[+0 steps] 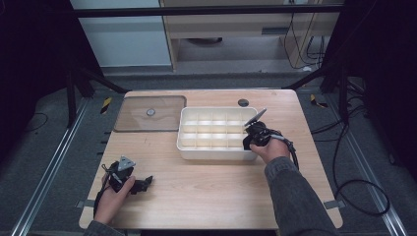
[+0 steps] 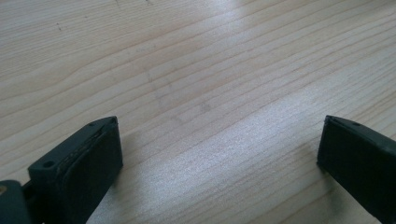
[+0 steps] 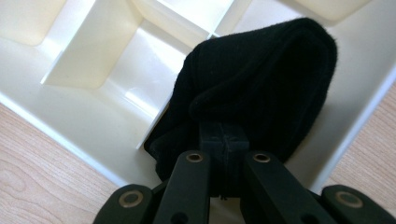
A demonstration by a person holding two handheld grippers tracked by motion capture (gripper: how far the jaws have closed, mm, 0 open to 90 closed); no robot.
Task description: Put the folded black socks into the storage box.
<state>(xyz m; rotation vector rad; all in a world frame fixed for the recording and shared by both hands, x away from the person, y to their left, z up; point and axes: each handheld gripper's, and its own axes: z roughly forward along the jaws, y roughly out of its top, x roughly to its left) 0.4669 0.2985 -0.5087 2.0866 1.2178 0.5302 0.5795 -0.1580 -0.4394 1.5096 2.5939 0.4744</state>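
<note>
Now the right gripper is clenched on a black sock, held over the white divided tray's corner compartment.

We see a lab recording bay: a light wooden table on grey carpet, black metal frame struts and loose black cables beyond the grippers.

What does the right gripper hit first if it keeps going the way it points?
Probably the floor of the corner cell of the tray. The right gripper, shut on a black cloth, points down into it; depth is unclear.
</note>
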